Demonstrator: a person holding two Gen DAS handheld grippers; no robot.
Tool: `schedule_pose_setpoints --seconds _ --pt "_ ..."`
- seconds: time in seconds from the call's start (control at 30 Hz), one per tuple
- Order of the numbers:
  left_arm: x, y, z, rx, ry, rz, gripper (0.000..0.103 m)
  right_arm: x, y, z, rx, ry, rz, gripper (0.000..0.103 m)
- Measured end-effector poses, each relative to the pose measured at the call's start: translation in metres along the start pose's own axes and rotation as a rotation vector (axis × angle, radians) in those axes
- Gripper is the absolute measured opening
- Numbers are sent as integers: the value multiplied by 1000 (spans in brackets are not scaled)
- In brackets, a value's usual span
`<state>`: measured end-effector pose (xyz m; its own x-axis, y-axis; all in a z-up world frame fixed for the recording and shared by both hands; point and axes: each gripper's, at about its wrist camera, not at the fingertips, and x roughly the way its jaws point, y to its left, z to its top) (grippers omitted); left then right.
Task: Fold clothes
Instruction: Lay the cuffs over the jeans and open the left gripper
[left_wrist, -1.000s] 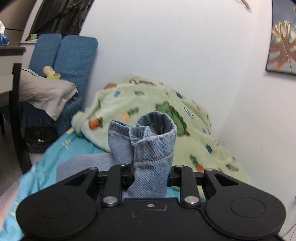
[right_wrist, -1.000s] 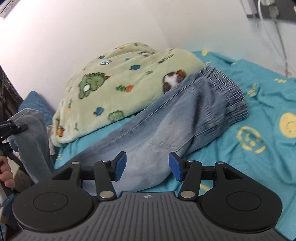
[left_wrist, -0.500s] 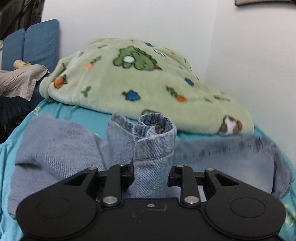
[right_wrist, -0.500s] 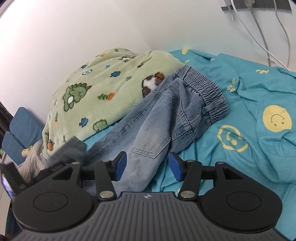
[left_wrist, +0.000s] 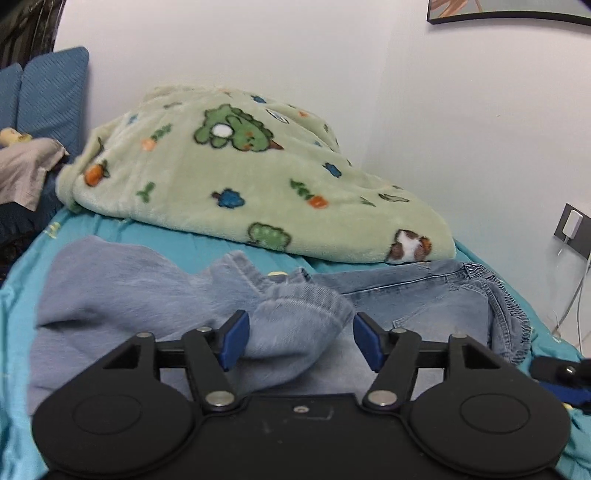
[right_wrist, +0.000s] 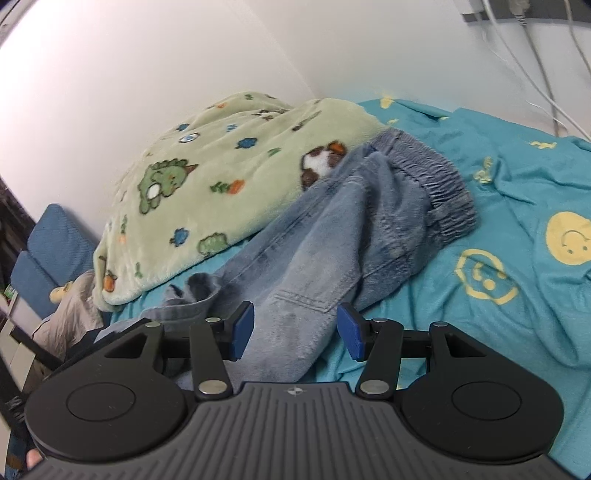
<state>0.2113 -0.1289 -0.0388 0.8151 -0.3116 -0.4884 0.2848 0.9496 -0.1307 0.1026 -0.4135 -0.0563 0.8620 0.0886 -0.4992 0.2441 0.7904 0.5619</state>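
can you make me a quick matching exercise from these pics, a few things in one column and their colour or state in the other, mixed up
Things:
1. left gripper
2. jeans
3. blanket
4. bedsheet

States:
a. teal with yellow smiley faces
b. pale green with dinosaur prints
c. open, leg cuff lying between its fingers
d. blue denim, spread on the bed

Pairs: 1-c, 2-d, 3-b, 4-a
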Motion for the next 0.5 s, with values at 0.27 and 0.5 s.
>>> schedule_pose_setpoints --seconds 0.27,0.5 --pt "-44 48 -9 22 39 153 67 19 27 -20 -28 32 152 54" --pt "-51 80 -25 39 44 209 69 31 51 -34 -146 -14 198 54"
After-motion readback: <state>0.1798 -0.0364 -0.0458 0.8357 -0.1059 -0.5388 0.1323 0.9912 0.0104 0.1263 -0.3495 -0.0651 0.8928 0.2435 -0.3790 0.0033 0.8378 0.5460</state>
